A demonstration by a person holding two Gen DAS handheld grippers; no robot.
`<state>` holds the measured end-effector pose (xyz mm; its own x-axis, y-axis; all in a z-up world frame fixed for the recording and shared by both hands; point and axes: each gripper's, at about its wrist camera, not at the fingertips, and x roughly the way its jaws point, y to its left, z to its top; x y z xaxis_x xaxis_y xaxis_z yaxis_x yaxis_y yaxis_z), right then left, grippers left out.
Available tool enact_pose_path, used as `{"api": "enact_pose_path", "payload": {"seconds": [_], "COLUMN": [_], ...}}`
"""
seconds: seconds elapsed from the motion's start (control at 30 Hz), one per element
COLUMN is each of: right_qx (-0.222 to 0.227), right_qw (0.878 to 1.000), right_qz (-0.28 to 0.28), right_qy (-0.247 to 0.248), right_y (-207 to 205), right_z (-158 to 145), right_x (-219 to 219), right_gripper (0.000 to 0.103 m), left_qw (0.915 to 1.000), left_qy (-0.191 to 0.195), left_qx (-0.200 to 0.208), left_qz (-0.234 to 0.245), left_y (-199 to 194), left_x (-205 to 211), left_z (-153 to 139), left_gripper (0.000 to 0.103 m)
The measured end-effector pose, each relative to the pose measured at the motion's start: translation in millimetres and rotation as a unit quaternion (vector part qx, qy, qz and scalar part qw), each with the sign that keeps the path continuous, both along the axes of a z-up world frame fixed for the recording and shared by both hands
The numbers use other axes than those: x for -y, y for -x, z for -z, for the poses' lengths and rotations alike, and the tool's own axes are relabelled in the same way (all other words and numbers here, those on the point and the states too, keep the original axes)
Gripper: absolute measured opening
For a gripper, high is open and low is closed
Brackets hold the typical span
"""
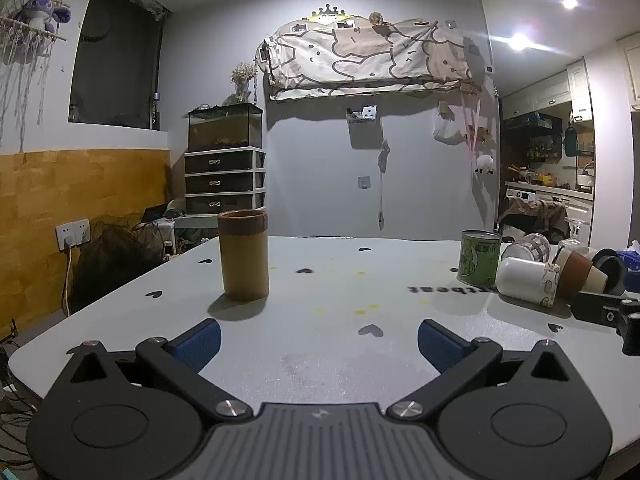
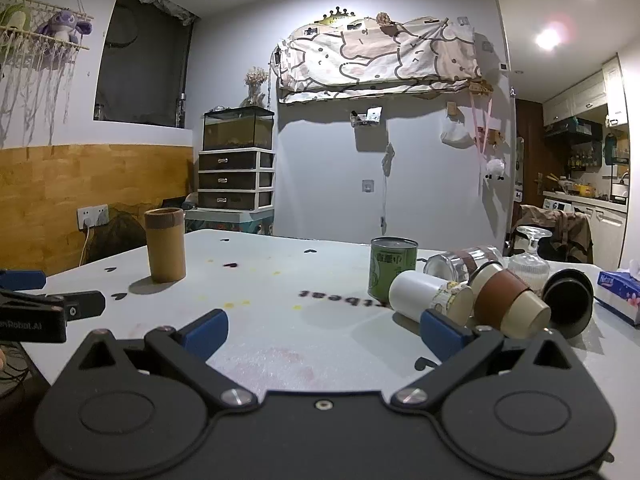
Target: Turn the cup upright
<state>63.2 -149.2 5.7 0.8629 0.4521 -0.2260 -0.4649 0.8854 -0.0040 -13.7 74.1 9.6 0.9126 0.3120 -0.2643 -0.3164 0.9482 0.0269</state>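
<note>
A tan bamboo cup (image 1: pixel 243 255) stands upright on the white table (image 1: pixel 320 360); it also shows in the right wrist view (image 2: pixel 165 245). Several cups lie on their sides at the right: a white cup (image 2: pixel 430 297), a brown-sleeved paper cup (image 2: pixel 510 304), a black cup (image 2: pixel 568 300) and a clear glass (image 2: pixel 464 264). My left gripper (image 1: pixel 319 342) is open and empty, low over the table, short of the bamboo cup. My right gripper (image 2: pixel 325 332) is open and empty; its right finger pad (image 2: pixel 440 332) is just in front of the white cup.
A green can (image 2: pixel 392 274) stands upright beside the fallen cups. An upturned stemmed glass (image 2: pixel 530 254) stands behind them. A tissue box (image 2: pixel 618 296) lies at the far right. The left gripper's finger (image 2: pixel 52 308) shows at the right view's left edge.
</note>
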Motion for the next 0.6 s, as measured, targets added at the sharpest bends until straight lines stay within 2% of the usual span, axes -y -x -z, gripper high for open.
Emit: {"api": "enact_pose_path", "payload": {"seconds": [0.6], "right_qx": [-0.007], "right_qw": [1.0], "right_qz": [-0.005], "right_qy": [0.002], "right_y": [-3.7], "right_z": [2.8], "right_x": [-3.1], "right_gripper": [0.103], "left_qw": [1.0], "left_qy": [-0.002], "left_qx": [-0.002], "left_qz": [-0.001], "left_y": [1.9], "left_x": [1.1], "left_z": [0.0], "left_gripper": [0.103]}}
